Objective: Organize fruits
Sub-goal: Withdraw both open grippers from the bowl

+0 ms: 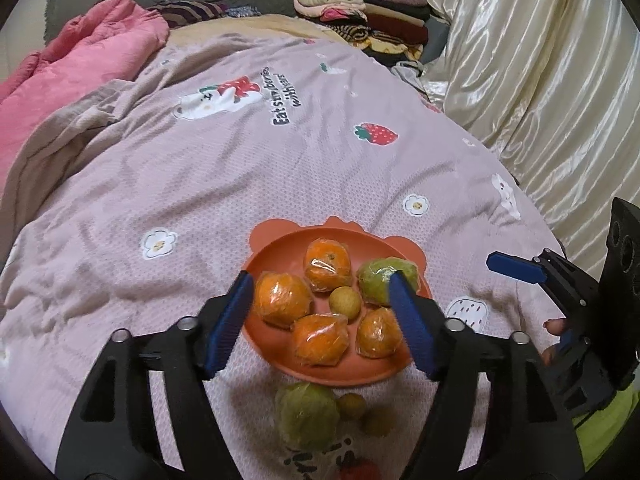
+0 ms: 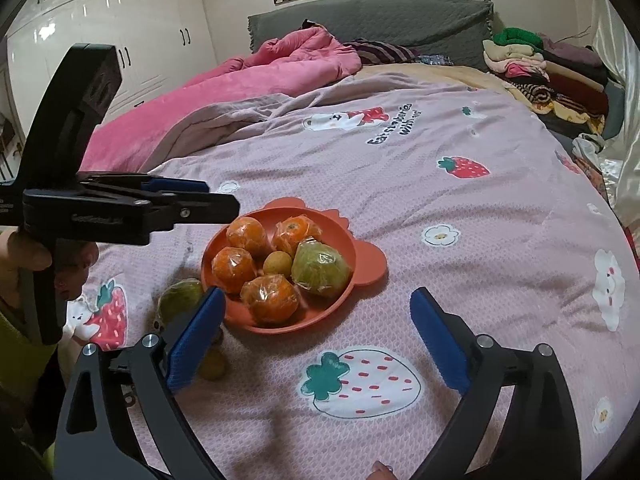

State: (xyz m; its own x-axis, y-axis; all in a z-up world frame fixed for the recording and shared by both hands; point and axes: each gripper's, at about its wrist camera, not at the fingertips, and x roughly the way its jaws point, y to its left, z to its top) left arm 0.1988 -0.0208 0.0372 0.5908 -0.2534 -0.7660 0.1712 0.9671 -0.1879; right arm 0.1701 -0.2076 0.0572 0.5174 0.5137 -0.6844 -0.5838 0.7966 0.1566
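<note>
An orange plate on the bed holds several wrapped oranges, a wrapped green fruit and a small yellow-green fruit. Beside the plate lie another wrapped green fruit and small yellow fruits. My left gripper is open and empty, hovering over the plate; it also shows in the right wrist view. My right gripper is open and empty, above the bedspread right of the plate.
The pink strawberry-print bedspread covers the bed. A pink quilt lies at the far left. Folded clothes are stacked at the far right by a cream curtain. A red fruit shows blurred at the bottom edge.
</note>
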